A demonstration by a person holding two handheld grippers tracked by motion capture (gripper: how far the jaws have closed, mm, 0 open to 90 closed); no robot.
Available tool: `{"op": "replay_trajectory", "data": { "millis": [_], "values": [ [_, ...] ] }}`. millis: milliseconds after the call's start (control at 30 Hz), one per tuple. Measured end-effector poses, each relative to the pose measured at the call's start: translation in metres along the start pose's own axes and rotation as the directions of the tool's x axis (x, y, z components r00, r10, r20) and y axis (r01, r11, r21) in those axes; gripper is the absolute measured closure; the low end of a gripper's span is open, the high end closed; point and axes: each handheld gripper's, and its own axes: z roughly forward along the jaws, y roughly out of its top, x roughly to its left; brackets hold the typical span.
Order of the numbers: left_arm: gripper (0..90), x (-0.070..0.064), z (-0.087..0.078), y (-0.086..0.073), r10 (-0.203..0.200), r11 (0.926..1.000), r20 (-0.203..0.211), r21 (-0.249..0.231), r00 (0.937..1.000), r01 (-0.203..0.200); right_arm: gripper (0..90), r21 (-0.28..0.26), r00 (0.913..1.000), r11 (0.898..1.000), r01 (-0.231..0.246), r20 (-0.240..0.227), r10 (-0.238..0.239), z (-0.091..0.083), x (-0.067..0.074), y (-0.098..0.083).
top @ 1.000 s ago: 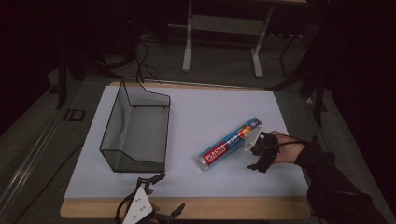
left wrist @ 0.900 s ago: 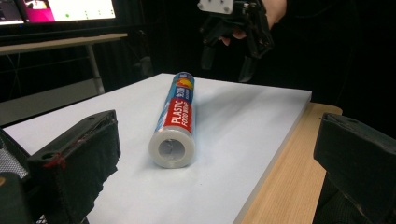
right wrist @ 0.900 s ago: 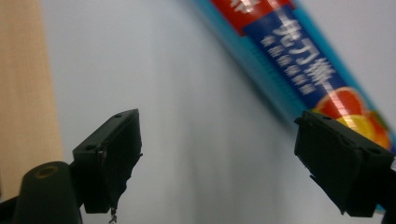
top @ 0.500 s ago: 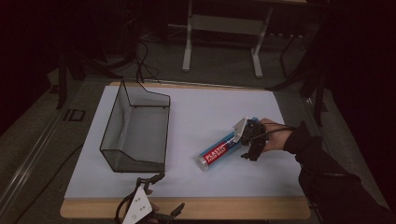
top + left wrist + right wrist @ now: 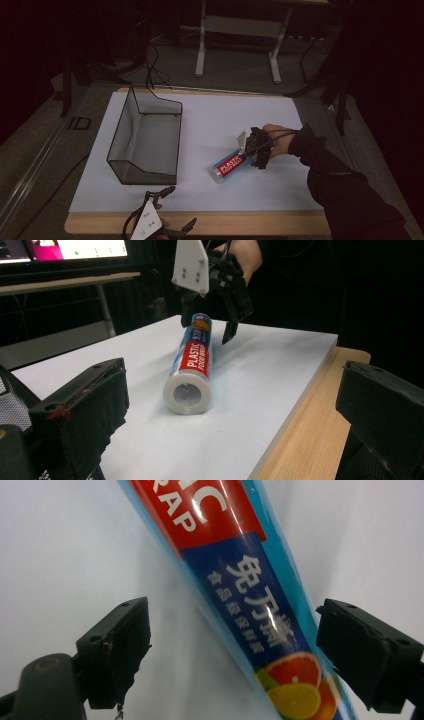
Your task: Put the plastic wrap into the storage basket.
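Note:
A roll of plastic food wrap (image 5: 231, 164) lies flat on the white table top (image 5: 210, 120), right of centre, with a red and blue label. My right gripper (image 5: 256, 149) hovers over the roll's far end, open, one jaw on each side of the roll (image 5: 250, 595). In the left gripper view the same roll (image 5: 192, 362) points its open white end toward the camera, and the right gripper (image 5: 225, 305) hangs over its far end. My left gripper (image 5: 165, 212) rests at the table's front edge, open, with nothing between its jaws.
A black wire-mesh basket (image 5: 145, 135) stands on the left half of the table, open at the top. The wooden table edge (image 5: 240, 222) runs along the front. Beyond the table stands a white metal frame (image 5: 240, 40) on a dark floor.
My right gripper has moved left from beside the roll's far end to over it, now straddling the roll. The roll and the left gripper have not moved.

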Motion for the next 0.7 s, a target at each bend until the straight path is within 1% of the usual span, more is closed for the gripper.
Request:
{"op": "replay_trajectory", "data": {
  "millis": [100, 233, 400, 467, 500, 533, 567, 633, 700],
  "values": [
    [1.1, 0.0, 0.0, 0.0, -0.003, 1.0, -0.001, -0.001, 1.0, 0.003, 15.5, 0.021, 0.9995, 0.999, 0.031, -0.008, -0.031, 0.009, -0.002, 0.004],
    [1.1, 0.001, 0.0, 0.0, -0.005, 1.0, -0.001, 0.0, 1.0, 0.005, 15.8, 0.035, 0.9973, 0.997, 0.07, 0.018, -0.071, 0.018, -0.004, 0.01],
    [1.1, 0.001, 0.001, -0.001, -0.006, 1.0, 0.0, 0.001, 1.0, 0.006, 16.4, 0.073, 0.9915, 0.99, 0.124, 0.031, -0.127, 0.03, -0.003, 0.017],
    [1.1, 0.001, 0.001, -0.001, -0.007, 1.0, 0.002, 0.004, 1.0, 0.007, 18.4, 0.081, 0.9886, 0.986, 0.145, 0.031, -0.148, 0.034, -0.003, 0.02],
    [1.1, 0.001, 0.001, -0.001, -0.007, 1.0, 0.003, 0.006, 1.0, 0.007, 19.4, 0.091, 0.9853, 0.982, 0.168, 0.017, -0.17, 0.038, -0.003, 0.022],
    [1.1, 0.001, 0.001, -0.001, -0.006, 0.9999, 0.003, 0.008, 1.0, 0.006, 19.4, 0.091, 0.9853, 0.982, 0.168, 0.017, -0.17, 0.038, -0.003, 0.022],
    [1.1, 0.001, 0.001, -0.001, -0.006, 0.9999, 0.004, 0.009, 1.0, 0.006, 20.5, 0.101, 0.9835, 0.979, 0.179, 0.01, -0.181, 0.04, -0.003, 0.023],
    [1.1, 0.001, 0.001, -0.001, -0.006, 0.9999, 0.005, 0.009, 1.0, 0.006, 22.1, 0.1, 0.9787, 0.974, 0.205, -0.004, -0.205, 0.042, -0.003, 0.025],
    [1.1, 0.002, 0.002, -0.002, -0.008, 0.9999, 0.007, 0.01, 0.9999, 0.008, 22.9, 0.099, 0.976, 0.971, 0.218, -0.015, -0.217, 0.043, -0.004, 0.026]
  ]
}}
